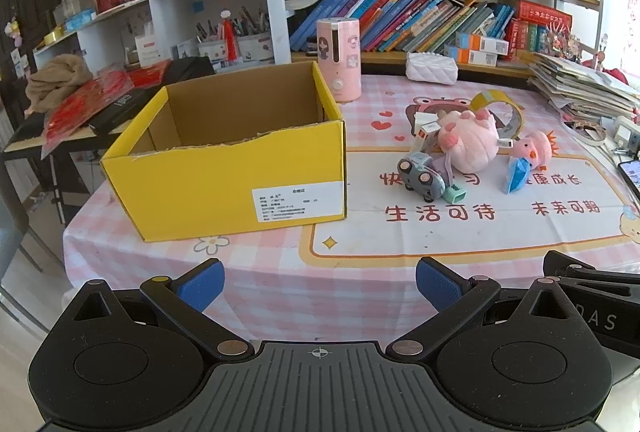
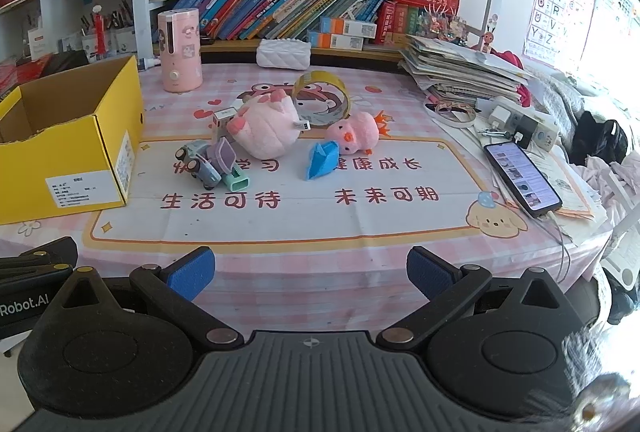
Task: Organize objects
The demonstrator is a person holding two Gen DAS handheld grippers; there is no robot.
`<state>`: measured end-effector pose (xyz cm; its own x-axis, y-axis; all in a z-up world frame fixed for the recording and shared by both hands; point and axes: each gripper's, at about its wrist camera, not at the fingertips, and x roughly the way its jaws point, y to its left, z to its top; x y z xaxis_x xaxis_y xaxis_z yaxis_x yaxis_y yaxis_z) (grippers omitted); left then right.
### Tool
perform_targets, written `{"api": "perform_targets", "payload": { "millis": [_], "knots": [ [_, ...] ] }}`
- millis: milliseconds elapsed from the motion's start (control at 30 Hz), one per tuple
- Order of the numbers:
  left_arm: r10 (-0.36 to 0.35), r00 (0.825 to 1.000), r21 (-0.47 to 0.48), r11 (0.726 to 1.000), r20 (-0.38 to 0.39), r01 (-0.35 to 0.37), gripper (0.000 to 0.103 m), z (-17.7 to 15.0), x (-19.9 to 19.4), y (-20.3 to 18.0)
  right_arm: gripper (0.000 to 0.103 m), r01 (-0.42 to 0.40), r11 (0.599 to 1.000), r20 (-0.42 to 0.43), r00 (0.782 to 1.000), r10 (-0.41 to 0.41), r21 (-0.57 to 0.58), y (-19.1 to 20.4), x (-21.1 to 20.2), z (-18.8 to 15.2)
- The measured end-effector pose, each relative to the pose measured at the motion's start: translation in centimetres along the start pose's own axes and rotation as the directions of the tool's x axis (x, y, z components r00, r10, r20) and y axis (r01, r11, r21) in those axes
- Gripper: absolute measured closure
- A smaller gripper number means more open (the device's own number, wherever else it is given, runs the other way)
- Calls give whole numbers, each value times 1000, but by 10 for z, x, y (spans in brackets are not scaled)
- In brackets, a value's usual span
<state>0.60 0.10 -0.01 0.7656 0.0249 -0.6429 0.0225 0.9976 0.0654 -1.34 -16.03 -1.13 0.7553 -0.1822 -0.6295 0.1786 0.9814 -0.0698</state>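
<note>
- 2 hand-held tools are seen poised at the near edge of the surface (image 2: pixel 280 272), nothing yet collected: the left tool (image 1: pixel 320 282) is spread wide and empty, and the right tool (image 2: pixel 310 272) is likewise released and empty.
- The yellow box (image 1: pixel 224 188) stands open on the left of the surface; no contents can be seen inside from these angles.
- The loose items are clustered to its right: a large pink plush (image 2: pixel 266 130), a small pink chick toy (image 2: pixel 354 136), a blue paper boat (image 2: pixel 322 160), a grey toy car (image 2: pixel 198 164), a mint-green clip (image 2: pixel 238 184) and a tape roll (image 2: pixel 322 100) standing on edge behind them.
- The task is judged to be at its opening step.
- A reach forward to 1 item is called for next, followed by a closing of the tool and a carry to the box.
</note>
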Motion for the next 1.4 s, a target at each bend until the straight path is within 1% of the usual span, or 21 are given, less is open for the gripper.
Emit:
{"api": "perform_targets", "payload": {
  "millis": [967, 1067, 1400],
  "knots": [
    [-10, 1000, 0, 1000, -9, 10, 0, -2, 3, 7, 3, -8, 1000, 1, 1000, 8, -4, 6, -1, -2],
    [-15, 1000, 4, 1000, -13, 15, 0, -1, 4, 6, 5, -6, 1000, -1, 1000, 6, -6, 6, -2, -3],
    [-12, 999, 2, 1000, -36, 12, 0, 2, 11, -4, 5, -9, 1000, -23, 1000, 9, -4, -1, 5, -4]
  ]
}}
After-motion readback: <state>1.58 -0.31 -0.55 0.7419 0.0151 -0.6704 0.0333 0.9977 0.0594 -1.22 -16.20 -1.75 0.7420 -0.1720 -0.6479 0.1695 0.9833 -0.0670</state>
